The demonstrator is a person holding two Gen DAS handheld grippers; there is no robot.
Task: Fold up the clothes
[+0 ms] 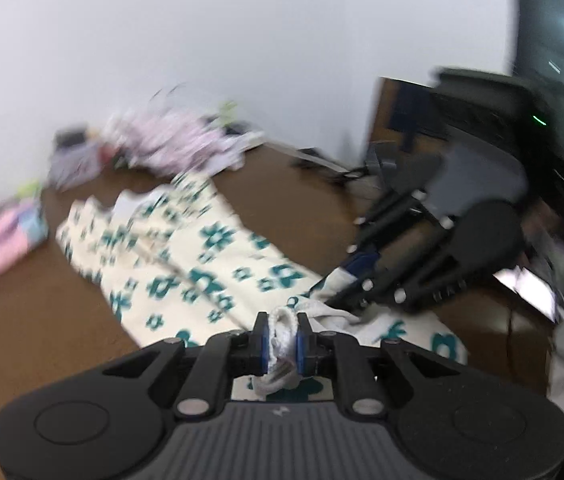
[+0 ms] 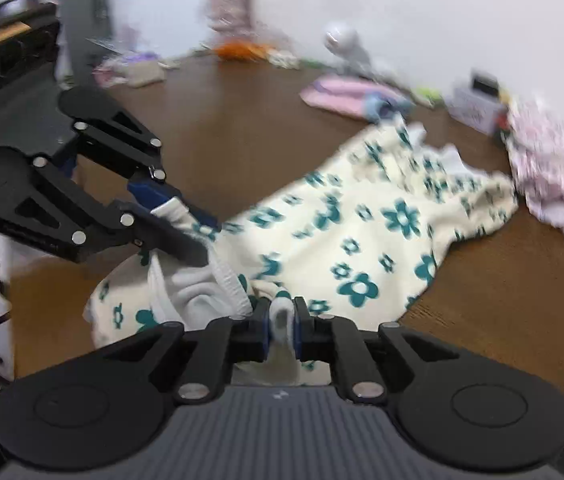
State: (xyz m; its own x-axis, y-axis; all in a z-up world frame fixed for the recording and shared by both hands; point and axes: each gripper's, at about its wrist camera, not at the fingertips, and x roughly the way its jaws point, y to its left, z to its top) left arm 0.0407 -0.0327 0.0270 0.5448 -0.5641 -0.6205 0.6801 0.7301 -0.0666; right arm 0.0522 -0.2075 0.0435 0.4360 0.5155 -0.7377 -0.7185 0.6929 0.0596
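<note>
Brown wooden surface (image 2: 242, 128) against a white wall, cluttered along its far edge; both views smeared by motion blur.

Nearest: left claw (image 1: 282, 344) closed down on a bunched white ribbed band of the garment, cloth plainly pinched between its blue pads. Right claw (image 2: 282, 326) likewise nearly closed, gripping a second stretch of the same white band. The two claws sit close together at the near end of the piece.

Beyond them: the cream garment with teal flowers (image 2: 362, 232) trails away across the surface, partly lying flat, rumpled, its far end crumpled toward the wall. Looks like small trousers or pyjama bottoms; hard to be sure through the blur. No clean fold line visible yet.

Further out: a folded pink item (image 2: 346, 94) lies set apart, possibly one already done. A heap of pale pink-patterned clothes (image 2: 554, 168) sits unfolded just beside the garment's far end.

Judgement: early in the job. This piece is gripped and being positioned, not yet folded; the heap remains.
</note>
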